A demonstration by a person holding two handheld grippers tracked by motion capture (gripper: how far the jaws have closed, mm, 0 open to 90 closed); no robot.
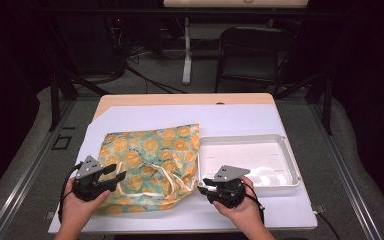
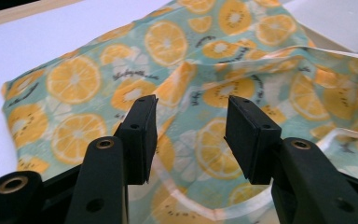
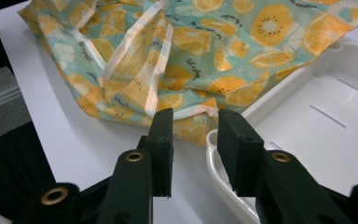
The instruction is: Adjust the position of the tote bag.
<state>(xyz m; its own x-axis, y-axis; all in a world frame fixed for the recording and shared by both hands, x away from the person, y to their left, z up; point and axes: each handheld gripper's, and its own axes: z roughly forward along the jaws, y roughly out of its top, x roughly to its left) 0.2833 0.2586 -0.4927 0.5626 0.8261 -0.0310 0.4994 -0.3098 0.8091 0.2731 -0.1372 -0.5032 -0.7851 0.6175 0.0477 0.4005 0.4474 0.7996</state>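
A teal cloth bag printed with orange slices (image 1: 150, 150) lies flat on the white table top, with a pale drawstring (image 1: 162, 172) looped near its front edge. My left gripper (image 1: 116, 173) hovers over the bag's near left corner. In the left gripper view it (image 2: 191, 105) stands open, with the bag (image 2: 168, 46) below and beyond its jaws. My right gripper (image 1: 201, 186) sits by the bag's near right corner, pointing left. In the right gripper view it (image 3: 196, 116) is open, aimed at the bag's (image 3: 191, 46) hem where it meets the tray's (image 3: 317, 116) corner.
An empty white tray (image 1: 250, 137) sits right of the bag, its left rim touching the cloth. The white sheet covers a wooden table (image 1: 180, 99). Behind the table stand a dark chair (image 1: 252, 50) and a white post (image 1: 186, 50).
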